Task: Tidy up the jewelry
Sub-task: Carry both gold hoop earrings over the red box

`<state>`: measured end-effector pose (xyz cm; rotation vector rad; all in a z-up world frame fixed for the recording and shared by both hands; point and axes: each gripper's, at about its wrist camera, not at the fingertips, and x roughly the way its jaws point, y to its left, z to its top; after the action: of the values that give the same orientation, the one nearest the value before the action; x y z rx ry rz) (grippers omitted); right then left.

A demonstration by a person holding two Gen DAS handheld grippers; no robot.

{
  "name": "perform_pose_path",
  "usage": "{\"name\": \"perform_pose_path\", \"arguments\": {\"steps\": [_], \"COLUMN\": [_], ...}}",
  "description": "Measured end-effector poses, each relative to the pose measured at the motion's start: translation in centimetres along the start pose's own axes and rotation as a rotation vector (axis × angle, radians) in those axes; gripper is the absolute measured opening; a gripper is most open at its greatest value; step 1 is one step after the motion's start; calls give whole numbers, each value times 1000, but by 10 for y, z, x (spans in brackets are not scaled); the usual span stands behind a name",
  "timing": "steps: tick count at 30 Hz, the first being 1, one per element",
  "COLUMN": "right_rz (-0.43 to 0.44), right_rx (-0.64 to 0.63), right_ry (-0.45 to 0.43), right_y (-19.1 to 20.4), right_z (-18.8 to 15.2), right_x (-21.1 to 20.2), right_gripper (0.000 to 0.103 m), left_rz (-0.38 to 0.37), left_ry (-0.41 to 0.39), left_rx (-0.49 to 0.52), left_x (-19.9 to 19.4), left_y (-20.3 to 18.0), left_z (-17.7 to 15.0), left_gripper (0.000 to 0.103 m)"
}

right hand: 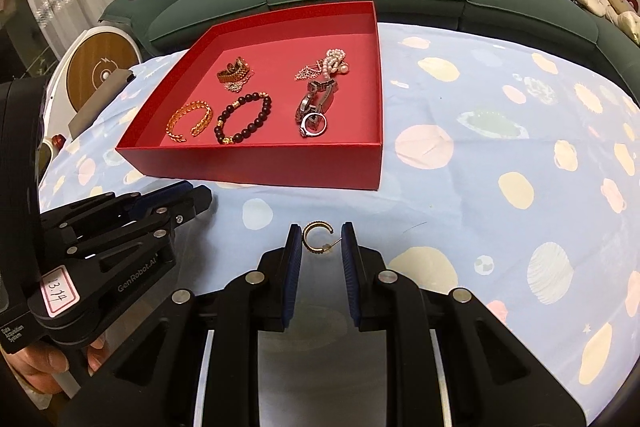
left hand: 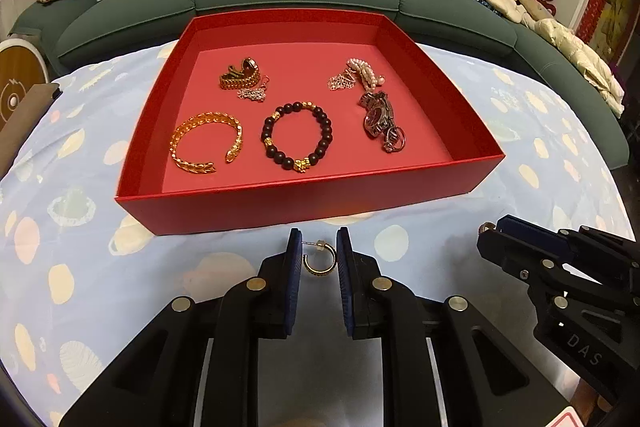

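Jaws parted on both grippers, left gripper (left hand: pixel 319 259) and right gripper (right hand: pixel 322 247), each bracketing a gold hoop earring (left hand: pixel 319 262) (right hand: pixel 316 235) on the tablecloth (right hand: pixel 460 187), ungripped. Red tray (left hand: pixel 280 203) already holds bracelets, watches, pearls (earrings apparently last).

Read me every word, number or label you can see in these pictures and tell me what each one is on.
"DAS": on the body of the right gripper.
"GenRobot.AI": on the side of the left gripper.
"13.14": handwritten on a pink-edged sticker on that gripper.
"Data Acquisition System": small white print at its base, only just readable.
The red box shows no text.
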<state>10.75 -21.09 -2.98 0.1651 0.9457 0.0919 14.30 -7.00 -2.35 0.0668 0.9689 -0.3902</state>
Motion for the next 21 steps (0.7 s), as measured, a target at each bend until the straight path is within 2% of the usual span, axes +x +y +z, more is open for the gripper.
{"name": "perform_pose_path", "arguments": {"steps": [11, 18, 21], "right_rz": [21, 26, 22], "right_rx": [-3, 4, -4], "right_ry": [-56, -92, -103], "right_y": [13, 18, 23], "right_z": [17, 34, 48], "right_x": [-16, -22, -22], "right_gripper": [20, 20, 20], "left_rz": [-52, -55, -35], "left_ry": [-72, -125, -149], "left_rx": [-55, -101, -116], "left_x": [-41, -59, -62], "left_y": [22, 37, 42], "left_z": [11, 31, 45], "left_gripper": [14, 14, 14]}}
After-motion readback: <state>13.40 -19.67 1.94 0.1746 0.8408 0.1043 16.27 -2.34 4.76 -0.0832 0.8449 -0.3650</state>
